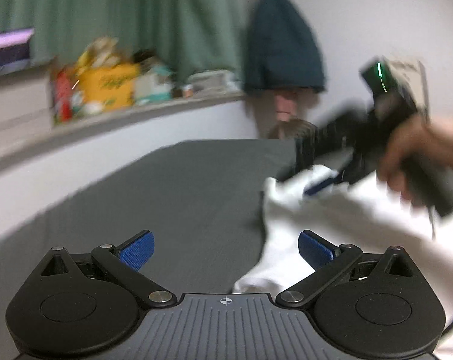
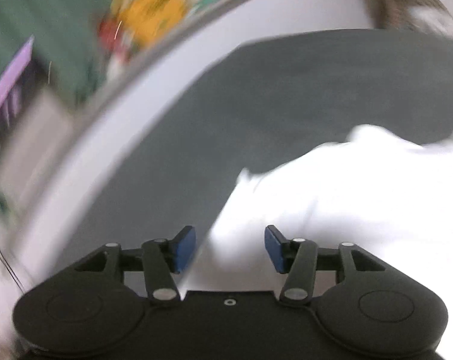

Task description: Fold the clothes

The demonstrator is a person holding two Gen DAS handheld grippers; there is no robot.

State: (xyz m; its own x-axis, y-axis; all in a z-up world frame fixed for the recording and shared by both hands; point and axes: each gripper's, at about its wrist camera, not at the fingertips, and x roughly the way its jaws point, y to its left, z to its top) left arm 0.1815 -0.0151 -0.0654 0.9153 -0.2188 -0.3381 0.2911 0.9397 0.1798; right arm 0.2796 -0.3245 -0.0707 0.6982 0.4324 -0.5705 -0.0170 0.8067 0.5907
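White garment [image 1: 301, 219] lies bunched at right of the left wrist frame on the grey bed surface [image 1: 181, 186]. Left gripper [image 1: 225, 250] jaws wide, empty. Right gripper [image 2: 230, 247] jaws partly open over cloth, nothing pinched. Risk: heavy blur suggests fast movement, so a grab could catch several layers or miss the edge, giving a crooked fold.

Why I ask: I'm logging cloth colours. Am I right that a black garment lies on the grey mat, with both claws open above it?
Not quite: the garment is white, not black, as the right wrist view shows. It does lie on the grey mat, and the left claw and right claw are both open.
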